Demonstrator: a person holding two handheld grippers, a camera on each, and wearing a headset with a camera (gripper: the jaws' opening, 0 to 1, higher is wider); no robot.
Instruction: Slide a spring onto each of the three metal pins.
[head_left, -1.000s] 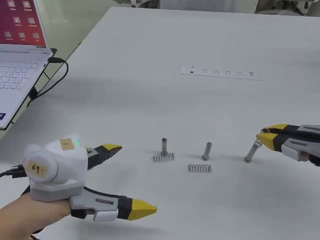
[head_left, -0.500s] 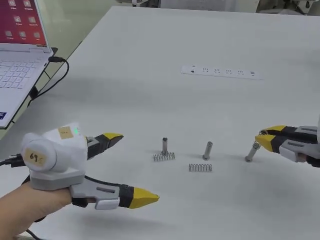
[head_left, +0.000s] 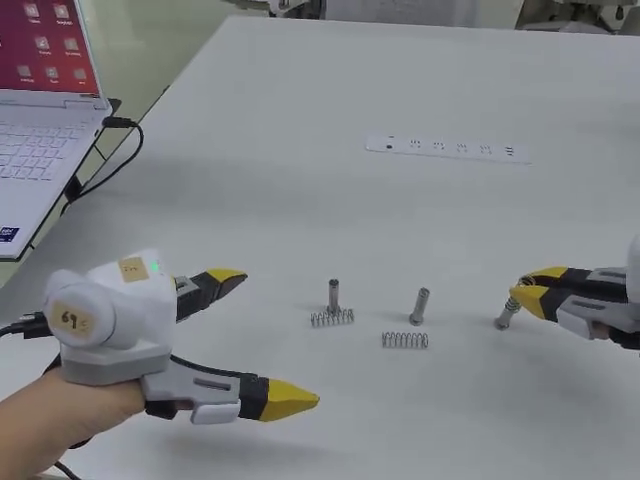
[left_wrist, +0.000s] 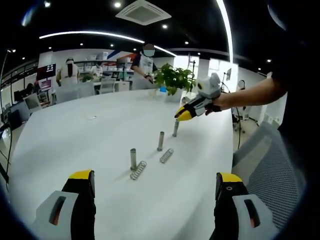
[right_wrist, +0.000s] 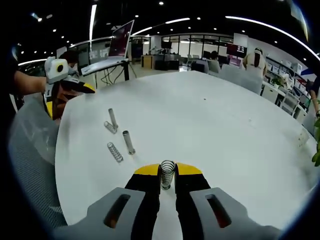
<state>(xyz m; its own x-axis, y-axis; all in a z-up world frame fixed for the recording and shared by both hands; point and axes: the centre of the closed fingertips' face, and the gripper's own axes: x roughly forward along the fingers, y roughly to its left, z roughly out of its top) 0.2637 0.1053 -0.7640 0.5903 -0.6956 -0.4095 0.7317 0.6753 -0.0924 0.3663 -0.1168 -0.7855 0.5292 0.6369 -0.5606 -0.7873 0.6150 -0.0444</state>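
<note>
**Desk:** Where do the two grippers stand at the white table?

**Caption writer:** The left gripper is held over the near left of the table, its fingers spread wide with nothing between them. The right gripper reaches in from the right edge, its fingers drawn narrow and pinching a spring.

**Desk:** And where does that spring sit?

**Caption writer:** At the top of the rightmost pin, which leans toward the right gripper. The right gripper view looks down the coil end-on, and it cannot be told whether the pin is inside it.

**Desk:** What of the other pieces?

**Caption writer:** The middle pin and the left pin stand upright. A loose spring lies flat at the foot of the left pin, touching it or just beside it. A second loose spring lies just in front of the middle pin, apart from it.

**Desk:** Anything else in view?

**Caption writer:** A white power strip lies well beyond the pins. An open laptop sits at the far left, with a black cable trailing from it.
</note>
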